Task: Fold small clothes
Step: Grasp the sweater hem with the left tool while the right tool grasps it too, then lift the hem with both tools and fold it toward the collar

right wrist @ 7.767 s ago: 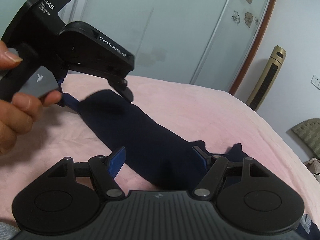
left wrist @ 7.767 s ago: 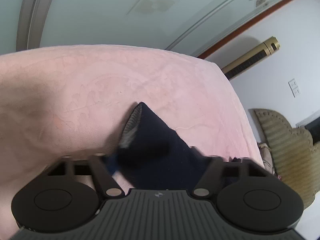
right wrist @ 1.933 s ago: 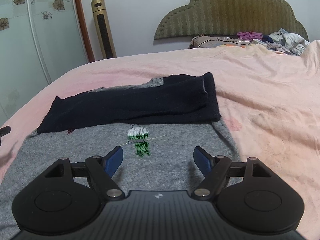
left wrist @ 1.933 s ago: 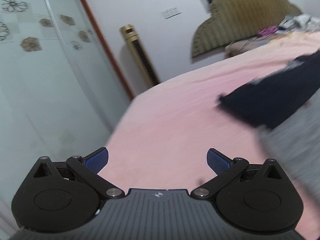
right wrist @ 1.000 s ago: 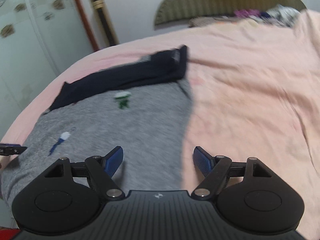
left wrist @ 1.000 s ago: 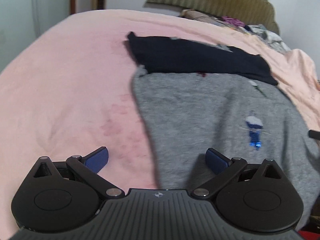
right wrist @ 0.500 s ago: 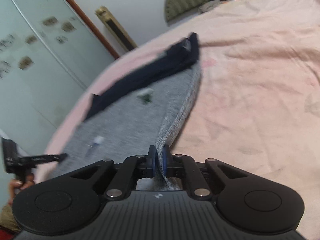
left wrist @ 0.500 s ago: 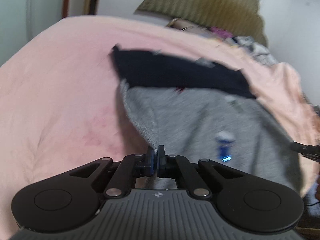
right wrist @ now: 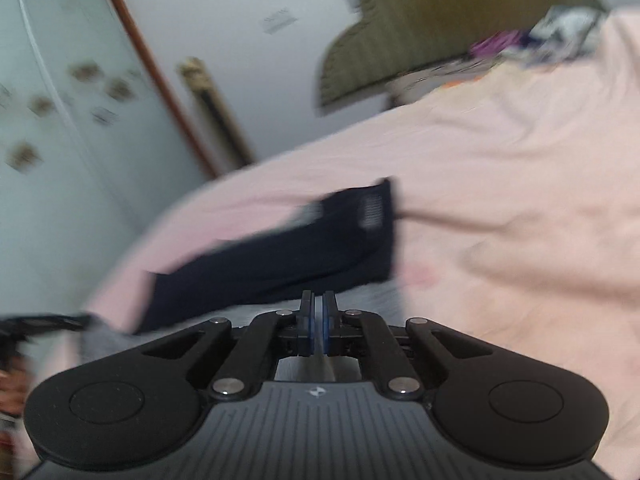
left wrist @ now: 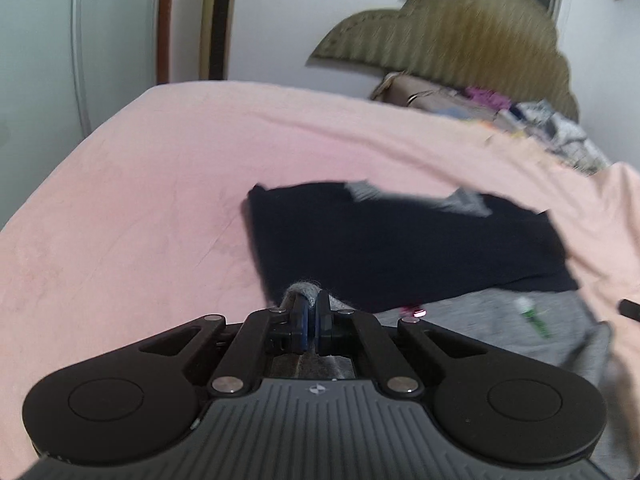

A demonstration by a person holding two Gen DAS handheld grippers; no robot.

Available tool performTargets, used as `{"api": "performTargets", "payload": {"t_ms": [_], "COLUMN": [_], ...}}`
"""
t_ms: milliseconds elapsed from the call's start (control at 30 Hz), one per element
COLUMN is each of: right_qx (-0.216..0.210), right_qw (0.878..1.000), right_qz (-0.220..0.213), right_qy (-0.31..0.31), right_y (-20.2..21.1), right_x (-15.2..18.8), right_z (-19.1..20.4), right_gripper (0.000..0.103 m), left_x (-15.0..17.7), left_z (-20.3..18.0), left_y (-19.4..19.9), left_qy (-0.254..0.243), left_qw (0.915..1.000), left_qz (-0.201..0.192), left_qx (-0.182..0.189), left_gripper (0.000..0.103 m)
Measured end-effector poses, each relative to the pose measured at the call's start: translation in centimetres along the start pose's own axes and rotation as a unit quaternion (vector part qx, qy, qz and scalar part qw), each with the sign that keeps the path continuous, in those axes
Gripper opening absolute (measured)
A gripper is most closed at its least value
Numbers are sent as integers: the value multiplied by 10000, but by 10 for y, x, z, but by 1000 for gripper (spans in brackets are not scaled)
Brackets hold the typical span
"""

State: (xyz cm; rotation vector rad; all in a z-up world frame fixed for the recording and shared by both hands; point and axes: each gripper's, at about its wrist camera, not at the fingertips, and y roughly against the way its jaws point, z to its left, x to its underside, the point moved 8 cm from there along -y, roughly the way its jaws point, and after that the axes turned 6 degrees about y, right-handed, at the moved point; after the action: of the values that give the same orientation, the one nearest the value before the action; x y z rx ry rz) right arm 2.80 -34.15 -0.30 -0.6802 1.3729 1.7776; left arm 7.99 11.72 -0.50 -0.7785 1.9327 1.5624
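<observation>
A small grey sweater (left wrist: 500, 320) with navy sleeves folded across its upper part (left wrist: 400, 248) lies on the pink bed (left wrist: 140, 220). My left gripper (left wrist: 311, 312) is shut on the sweater's grey bottom edge, a tuft of fabric bunched between the pads. My right gripper (right wrist: 318, 312) is shut on the other bottom corner; grey cloth (right wrist: 360, 300) shows just past its pads, with the navy sleeves (right wrist: 280, 256) beyond. The right wrist view is blurred by motion.
An olive padded headboard (left wrist: 460, 40) stands at the far end with a heap of mixed clothes (left wrist: 540, 120) below it. A gold tower fan (left wrist: 216, 20) and sliding wardrobe doors (right wrist: 60, 120) stand to the left. The other gripper's tip (left wrist: 630, 308) shows at the right edge.
Both grippers closed on the sweater's bottom edge half a second ago and have since carried it up and forward toward the navy sleeves. Earlier they were open above the flat sweater.
</observation>
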Motion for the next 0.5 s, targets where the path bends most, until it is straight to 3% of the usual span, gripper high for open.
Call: {"api": "performTargets", "payload": {"t_ms": [67, 133, 167, 200, 267, 300, 333, 500], "right_qx": [63, -151, -262, -323, -396, -446, -539, -1152], "right_qw": [9998, 9995, 9989, 9981, 9972, 9969, 9963, 9876], "right_qz": [127, 257, 368, 470, 582, 605, 627, 924], "right_qy": [102, -50, -153, -218, -257, -252, -251, -522], "right_y": [-6, -1, 3, 8, 22, 32, 42, 84], "right_x": [6, 17, 23, 30, 45, 53, 62, 104], "right_z": [1, 1, 0, -1, -6, -7, -8, -4], "right_gripper": [4, 8, 10, 17, 40, 58, 64, 63], "left_x": [8, 18, 24, 29, 43, 51, 60, 109], "left_z": [5, 13, 17, 21, 25, 26, 28, 39], "left_y": [-6, -3, 3, 9, 28, 36, 44, 77], "left_qy": [-50, -42, -10, 18, -98, -186, -212, -61], "left_qw": [9999, 9998, 9999, 9999, 9998, 9998, 9998, 9959], "left_qz": [64, 115, 85, 6, -141, -91, -18, 632], "left_qx": [-123, -167, -147, -124, -77, -43, 28, 639], "left_gripper": [11, 47, 79, 97, 96, 95, 93, 75]}}
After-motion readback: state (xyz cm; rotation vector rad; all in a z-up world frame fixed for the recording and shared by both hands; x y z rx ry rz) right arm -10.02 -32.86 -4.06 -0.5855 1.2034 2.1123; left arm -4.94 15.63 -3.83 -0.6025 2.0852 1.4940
